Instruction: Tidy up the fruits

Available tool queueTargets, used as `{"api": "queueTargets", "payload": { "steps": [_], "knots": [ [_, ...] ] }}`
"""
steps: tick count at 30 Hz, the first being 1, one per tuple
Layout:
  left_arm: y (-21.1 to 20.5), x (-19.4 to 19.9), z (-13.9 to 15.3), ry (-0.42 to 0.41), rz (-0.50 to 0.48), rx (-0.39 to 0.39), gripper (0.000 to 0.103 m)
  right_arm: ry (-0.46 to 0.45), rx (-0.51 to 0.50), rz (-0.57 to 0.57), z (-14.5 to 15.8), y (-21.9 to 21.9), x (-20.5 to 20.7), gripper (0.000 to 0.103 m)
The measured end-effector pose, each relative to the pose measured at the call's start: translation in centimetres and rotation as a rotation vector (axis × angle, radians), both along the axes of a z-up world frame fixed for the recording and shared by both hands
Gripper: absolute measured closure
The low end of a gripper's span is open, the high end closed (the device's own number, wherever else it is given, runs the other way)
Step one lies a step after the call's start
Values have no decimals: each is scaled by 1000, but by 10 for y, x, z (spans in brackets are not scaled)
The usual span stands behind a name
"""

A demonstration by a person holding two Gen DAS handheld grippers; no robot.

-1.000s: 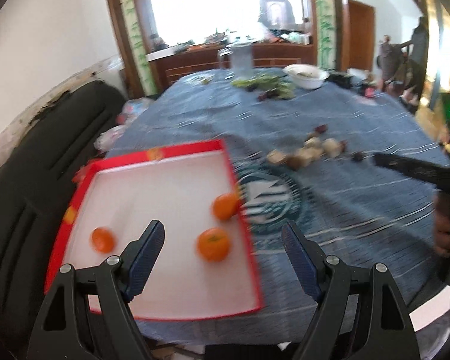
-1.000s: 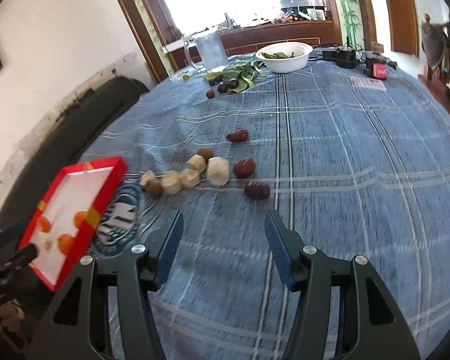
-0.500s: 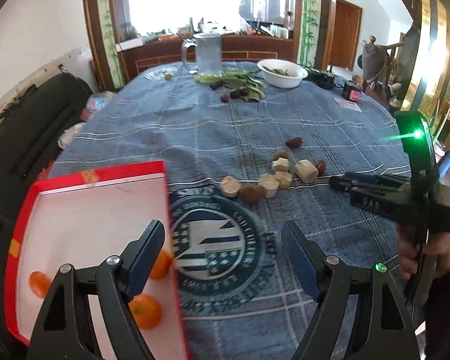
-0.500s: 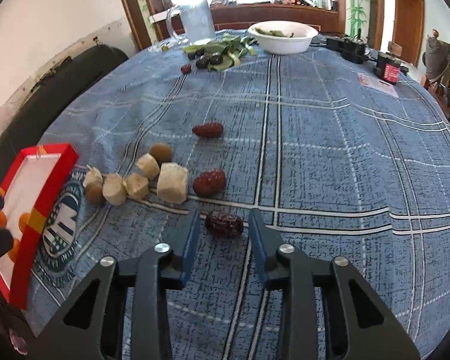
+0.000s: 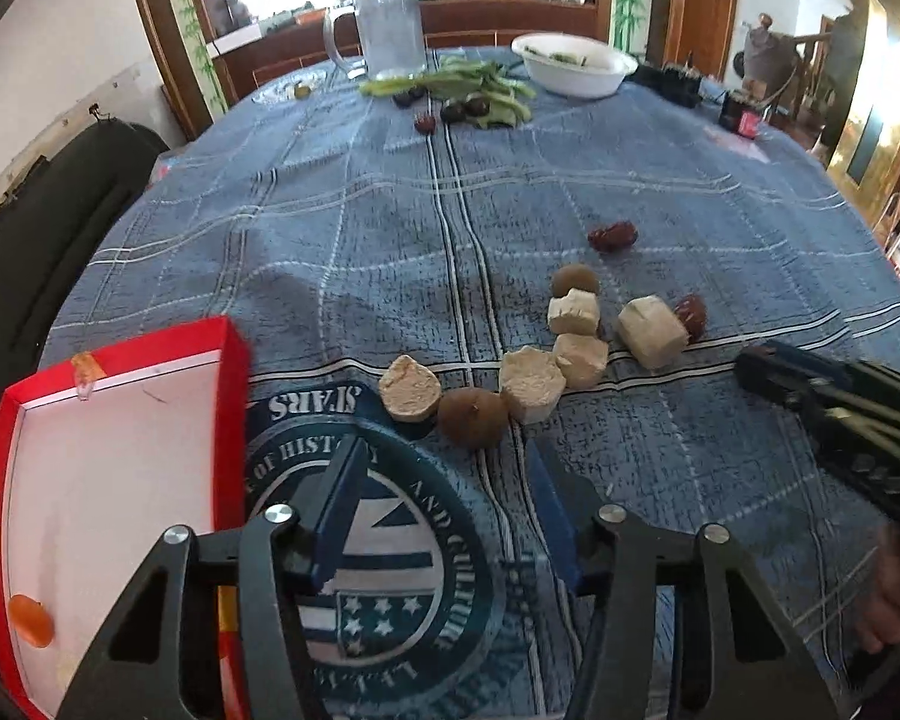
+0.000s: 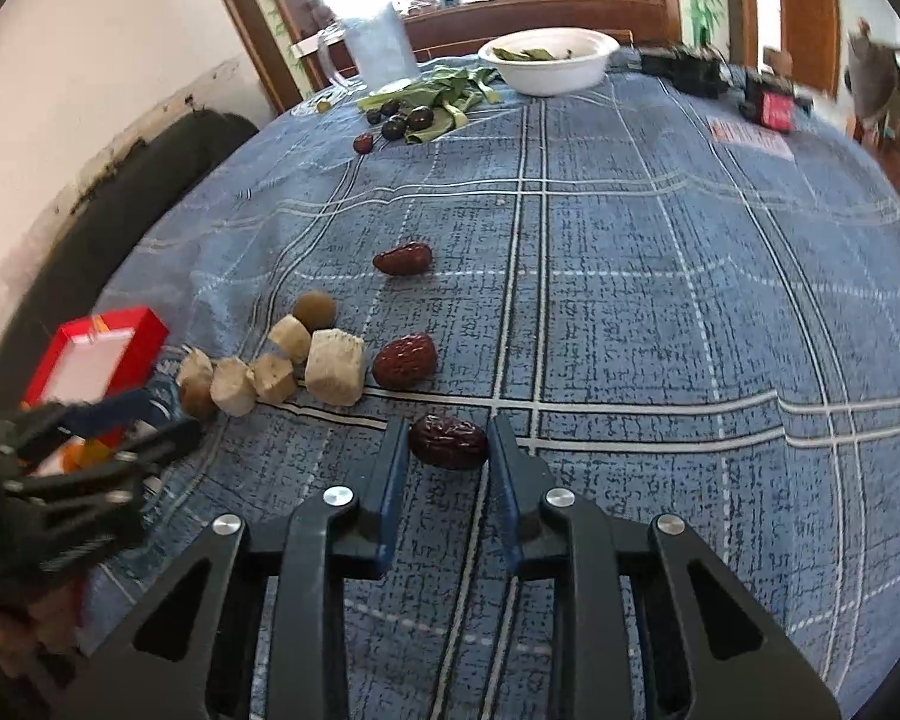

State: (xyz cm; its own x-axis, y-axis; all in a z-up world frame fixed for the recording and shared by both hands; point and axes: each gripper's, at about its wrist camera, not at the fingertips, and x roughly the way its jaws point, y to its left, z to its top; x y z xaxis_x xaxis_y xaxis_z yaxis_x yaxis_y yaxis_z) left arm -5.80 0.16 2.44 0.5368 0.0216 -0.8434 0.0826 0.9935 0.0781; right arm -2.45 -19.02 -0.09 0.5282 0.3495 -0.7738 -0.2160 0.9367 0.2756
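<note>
Now the right gripper [image 6: 444, 450] has its fingers [image 6: 390, 474] set either side of a dark date [image 6: 448, 441] on the counter [image 6: 660, 312], narrowly parted, the pads beside the fruit; whether they press it I cannot tell. Just beyond the fingers lie a second date [image 6: 404, 360] and, farther out, a third [image 6: 403, 258]. Left of them sit pale chunks [image 6: 335, 366] and two brown round fruits [image 6: 314, 310].

The left gripper [image 5: 444, 501] hangs with fingers [image 5: 339, 507] apart and empty over a round printed emblem [image 5: 384, 546] on the blue checked cloth. Just ahead is a brown fruit [image 5: 471, 418] touching the chunks. Left of its fingers stands a red tray [image 5: 120, 354] with an orange [image 5: 30, 619] in it.

At the far edge are a white bowl [image 6: 549, 60], a glass jug [image 6: 378, 48], green leaves [image 6: 444, 96] and dark plums [image 6: 408, 120]. Behind, a bright window in a wood frame; a dark sofa runs along the left.

Against half a second ago, the right fingers have narrowed round the date, and the left gripper has moved toward the chunks, its fingers less wide.
</note>
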Motion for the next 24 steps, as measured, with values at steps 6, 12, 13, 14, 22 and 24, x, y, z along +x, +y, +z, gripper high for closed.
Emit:
{"api": "queueTargets", "payload": {
  "steps": [6,12,13,14,22,24],
  "knots": [
    [-7,14,-9,19,7,18,49,3,42,-32,5,-8,1,75],
    [-9,23,-9,9,4,12,54,6,65,-39,7,-11,1,75],
    [-9,23,-9,8,3,11,54,7,69,-43,7,-11,1,75],
    [-10,23,-9,6,-3,13,57,9,71,-46,7,-12,1,75],
    [-13,19,-10,-19,-9,10,65,2,89,-62,10,-16,1,75],
    [-14,18,-10,-20,2,5,68,-1,95,-65,11,-17,0,75]
  ]
}}
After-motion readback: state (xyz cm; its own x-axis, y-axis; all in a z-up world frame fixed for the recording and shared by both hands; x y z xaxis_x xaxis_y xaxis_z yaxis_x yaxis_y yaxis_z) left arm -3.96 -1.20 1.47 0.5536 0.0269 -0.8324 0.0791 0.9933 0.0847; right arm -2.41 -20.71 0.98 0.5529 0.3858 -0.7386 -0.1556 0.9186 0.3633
